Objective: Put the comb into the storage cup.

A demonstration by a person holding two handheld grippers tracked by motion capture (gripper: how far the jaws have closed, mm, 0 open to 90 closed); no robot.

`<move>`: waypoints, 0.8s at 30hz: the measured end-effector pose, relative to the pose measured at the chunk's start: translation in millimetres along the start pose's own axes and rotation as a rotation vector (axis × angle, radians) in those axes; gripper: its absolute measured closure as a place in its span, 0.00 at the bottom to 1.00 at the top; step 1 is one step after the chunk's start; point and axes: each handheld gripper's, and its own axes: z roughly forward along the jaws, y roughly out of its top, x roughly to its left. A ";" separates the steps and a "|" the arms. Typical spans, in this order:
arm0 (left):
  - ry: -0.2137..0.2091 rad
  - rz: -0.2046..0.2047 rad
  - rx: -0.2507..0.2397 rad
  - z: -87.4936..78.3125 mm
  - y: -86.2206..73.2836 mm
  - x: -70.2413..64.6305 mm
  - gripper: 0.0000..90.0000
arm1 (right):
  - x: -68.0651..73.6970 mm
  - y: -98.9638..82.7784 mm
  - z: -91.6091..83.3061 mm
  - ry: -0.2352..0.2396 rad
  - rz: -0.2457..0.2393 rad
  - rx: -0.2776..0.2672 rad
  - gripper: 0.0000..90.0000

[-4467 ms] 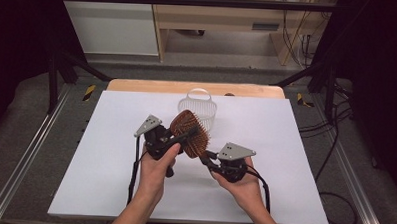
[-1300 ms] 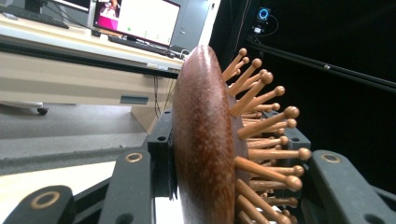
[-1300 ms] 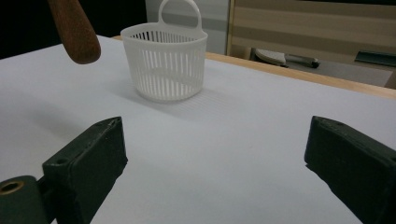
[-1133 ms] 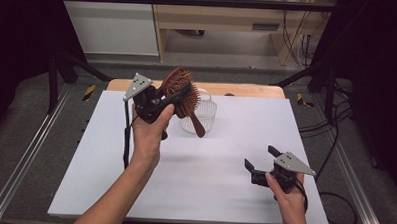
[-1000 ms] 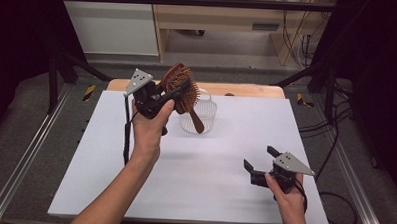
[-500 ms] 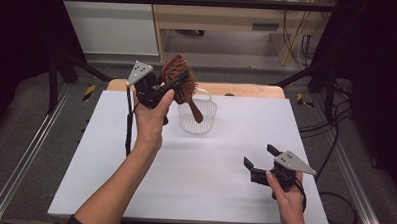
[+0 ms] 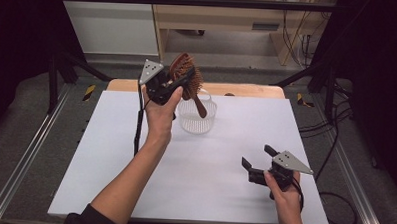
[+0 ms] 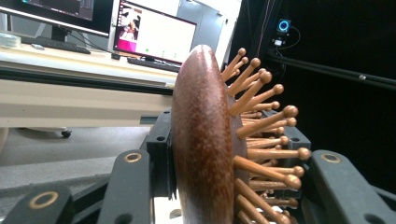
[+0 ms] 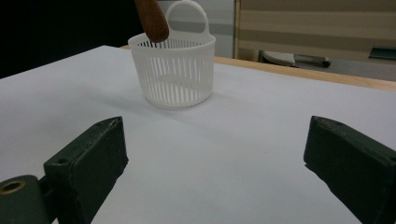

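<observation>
While the left gripper (image 7: 175, 86) hung above the far part of the bench (image 7: 110, 154), its fingers (image 8: 128, 186) were clamped on the head of a brown wooden hairbrush (image 7: 187, 79), one against the smooth back and the other among the round-tipped bristles. That brush was held up in the air, tilted, with its handle slanting down to the right and its tip at the rim of a small white slotted basket (image 7: 196, 119). From the right gripper view the handle end (image 9: 152, 18) showed just at the basket's (image 9: 173, 74) near-left rim; whether it had passed below the rim could not be told. The basket stood upright on the white bench surface at far centre, its loop handle at the far side, and nothing lay visibly inside it. Well apart, at the near right, the right gripper (image 7: 260, 161) rested low over the bench with fingers (image 9: 88, 154) spread wide and holding nothing.
</observation>
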 end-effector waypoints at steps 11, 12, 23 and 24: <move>0.025 0.015 -0.001 16.9 -5.5 9.1 0.58 | 0.3 -1.0 1.6 0.006 0.000 0.000 0.07; 0.027 0.018 -0.001 17.6 -5.7 9.6 0.58 | 0.3 -1.0 1.6 0.006 0.000 0.000 0.07; 0.045 0.025 0.004 25.1 -9.0 16.5 0.58 | 3.2 -1.7 4.1 0.015 -0.004 0.005 0.07; 0.047 0.026 0.006 25.8 -9.7 17.2 0.58 | 3.4 -1.6 4.4 0.016 -0.006 0.004 0.07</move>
